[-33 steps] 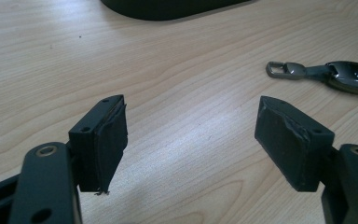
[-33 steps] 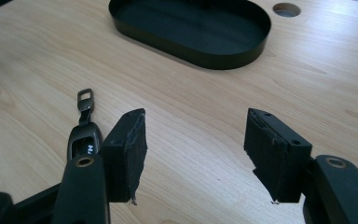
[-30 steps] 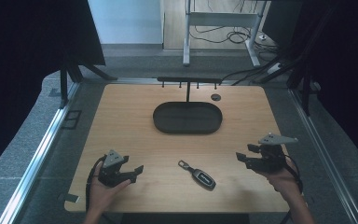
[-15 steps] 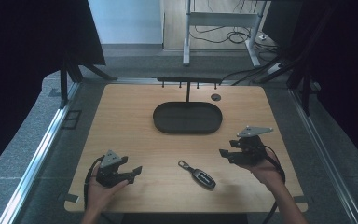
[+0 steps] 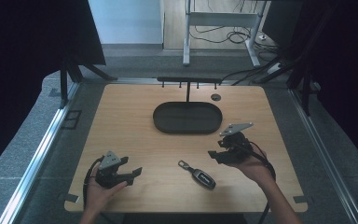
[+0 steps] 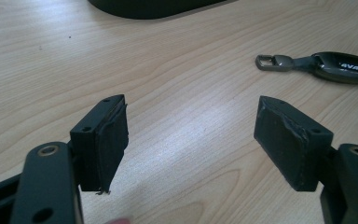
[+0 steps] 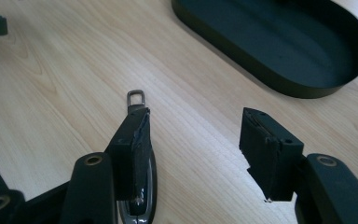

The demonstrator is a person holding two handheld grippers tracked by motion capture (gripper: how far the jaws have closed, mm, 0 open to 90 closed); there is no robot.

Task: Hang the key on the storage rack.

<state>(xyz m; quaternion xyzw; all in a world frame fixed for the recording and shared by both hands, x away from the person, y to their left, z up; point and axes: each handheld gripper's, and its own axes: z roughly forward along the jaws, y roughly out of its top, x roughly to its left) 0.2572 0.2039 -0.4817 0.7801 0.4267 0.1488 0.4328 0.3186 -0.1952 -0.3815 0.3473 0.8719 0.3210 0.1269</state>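
Observation:
A black car key fob [image 5: 201,176] with a metal clasp lies on the wooden table near its front edge. My right gripper [image 5: 216,151] hovers just right of it and a little beyond, open and empty. In the right gripper view the gripper [image 7: 196,149] has its left jaw covering most of the key fob [image 7: 136,100], so the clasp and a sliver of the body show. My left gripper [image 5: 131,167] is at the front left, open with nothing in it. In the left gripper view the gripper [image 6: 200,135] points at bare wood, with the key fob [image 6: 342,66] off to the upper right.
A black oval tray [image 5: 187,119] sits empty at the middle back of the table, also seen as the tray [image 7: 279,37] and the tray [image 6: 158,7]. Behind it stands a small black rack [image 5: 187,81]. A dark round disc [image 5: 216,97] lies beside it.
My right gripper has moved left and slightly away from the front edge, closing in on the key fob. The left gripper has stayed put, still open.

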